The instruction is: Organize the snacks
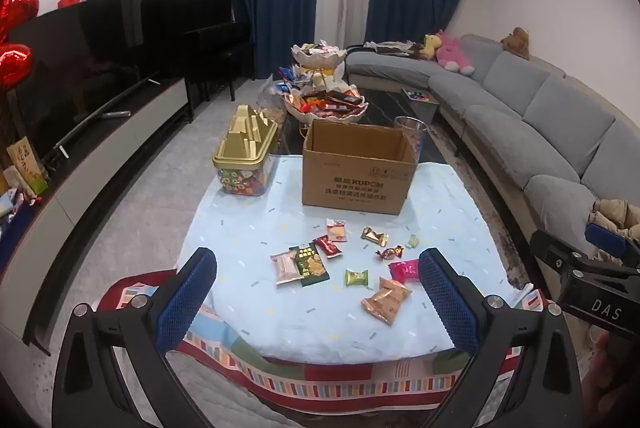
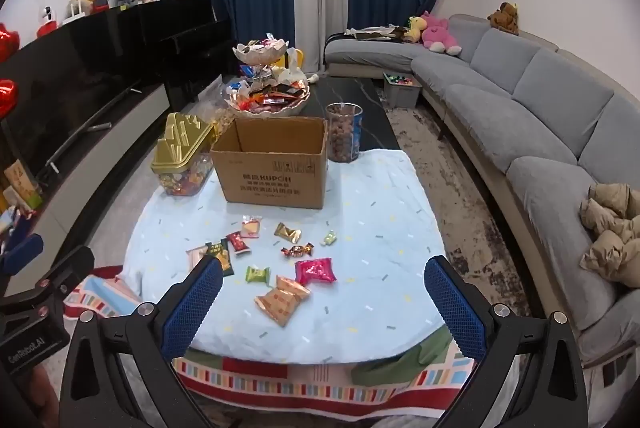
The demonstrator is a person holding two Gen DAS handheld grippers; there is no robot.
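Ten small snack packets lie loose on the pale blue cloth (image 1: 248, 292) over the table, all on the near side of one open cardboard box (image 1: 358, 174). Counted one by one: one pale pink packet (image 1: 285, 268), one dark green packet (image 1: 313, 265) overlapping it, one red packet (image 1: 328, 245), one white-and-red packet (image 1: 337, 229), one gold packet (image 1: 375, 236), one twist-wrapped candy (image 1: 389, 253), one small pale green candy (image 1: 412, 241), one bright green packet (image 1: 356, 277), one magenta packet (image 2: 315, 270) and one orange packet (image 1: 386, 299). From the box, the scatter sits toward six o'clock. One gold-lidded jar (image 1: 246, 154) stands at the box's nine o'clock, and one clear tub (image 2: 344, 137) of brown pieces at about one o'clock. One two-tier dish (image 2: 267, 94) heaped with more sweets stands beyond, at twelve o'clock. The left gripper (image 1: 318, 288) has its blue pads spread fully apart, holding and touching nothing, above the near edge of the cloth. The right gripper (image 2: 323, 294) is likewise wide apart and empty.
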